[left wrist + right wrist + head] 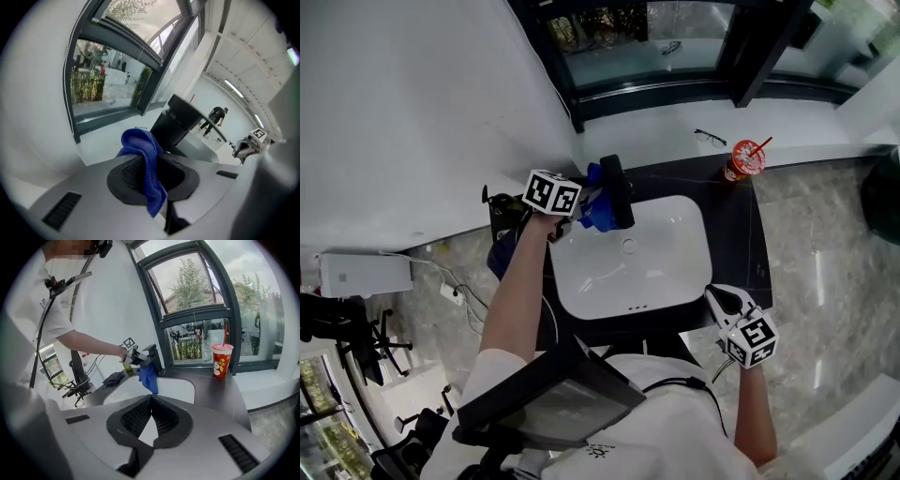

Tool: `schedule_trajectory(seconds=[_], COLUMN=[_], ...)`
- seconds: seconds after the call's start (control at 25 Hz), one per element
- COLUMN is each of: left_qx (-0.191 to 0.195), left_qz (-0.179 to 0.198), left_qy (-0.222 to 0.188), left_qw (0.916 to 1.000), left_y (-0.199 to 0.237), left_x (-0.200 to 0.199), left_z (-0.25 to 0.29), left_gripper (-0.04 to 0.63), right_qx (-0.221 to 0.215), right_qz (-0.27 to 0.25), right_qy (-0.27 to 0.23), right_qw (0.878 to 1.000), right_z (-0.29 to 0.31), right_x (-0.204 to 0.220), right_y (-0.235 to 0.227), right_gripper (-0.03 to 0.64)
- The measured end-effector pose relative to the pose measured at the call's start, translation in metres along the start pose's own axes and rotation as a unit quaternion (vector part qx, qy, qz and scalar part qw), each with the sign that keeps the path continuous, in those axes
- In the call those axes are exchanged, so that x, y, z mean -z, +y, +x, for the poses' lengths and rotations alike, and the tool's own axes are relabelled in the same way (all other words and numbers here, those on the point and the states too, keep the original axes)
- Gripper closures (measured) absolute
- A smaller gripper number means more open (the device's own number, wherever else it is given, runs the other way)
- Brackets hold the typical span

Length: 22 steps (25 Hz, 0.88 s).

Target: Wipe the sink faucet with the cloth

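My left gripper [589, 208] is shut on a blue cloth [602, 218] and holds it against the black faucet [616, 184] at the back left of the white sink [675, 234]. In the left gripper view the cloth [140, 143] drapes over the jaws, which are pinched on it, with the faucet [180, 123] just behind it. From the right gripper view the left gripper [132, 355], the hanging cloth [149, 377] and the faucet [153, 357] show above the sink [176, 389]. My right gripper [727, 305] hovers at the sink's front right corner, its tips [151, 398] together on nothing.
A red cup with a straw [743, 160] stands on the dark counter [741, 234] at the back right, and glasses [710, 138] lie on the white sill. A dark rag [114, 377] lies left of the sink. A white box [366, 274] with cables sits on the floor at left.
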State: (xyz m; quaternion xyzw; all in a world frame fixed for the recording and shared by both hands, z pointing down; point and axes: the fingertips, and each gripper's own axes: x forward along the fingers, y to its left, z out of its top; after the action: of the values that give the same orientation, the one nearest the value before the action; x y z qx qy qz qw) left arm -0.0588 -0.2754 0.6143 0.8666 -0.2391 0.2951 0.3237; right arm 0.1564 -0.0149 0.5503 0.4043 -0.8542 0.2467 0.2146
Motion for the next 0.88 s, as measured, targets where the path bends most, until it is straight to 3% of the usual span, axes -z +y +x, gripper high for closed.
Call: schedule_trajectory(seconds=[0.24, 0.52, 0.88], left_qx=[-0.005, -0.045, -0.103], left_qz=[0.060, 0.155, 0.187], left_qy=[-0.069, -0.126, -0.197], left_qw=[0.9958, 0.9787, 0.9568], left_y=[-0.025, -0.064, -0.122], left_x=[-0.041, -0.071, -0.058], left_z=[-0.042, -0.084, -0.135], left_gripper=[0.548, 0.549, 0.549], right_qx=[-0.018, -0.033, -0.049], right_qz=[-0.014, -0.030, -0.055], right_qy=[-0.014, -0.026, -0.046], right_qw=[1.000, 0.999, 0.996], right_z=[0.011, 0.011, 0.000], right_x=[-0.013, -0.021, -0.031], right_y=[0.007, 0.015, 0.030], right_gripper=[0.614, 0.614, 0.614])
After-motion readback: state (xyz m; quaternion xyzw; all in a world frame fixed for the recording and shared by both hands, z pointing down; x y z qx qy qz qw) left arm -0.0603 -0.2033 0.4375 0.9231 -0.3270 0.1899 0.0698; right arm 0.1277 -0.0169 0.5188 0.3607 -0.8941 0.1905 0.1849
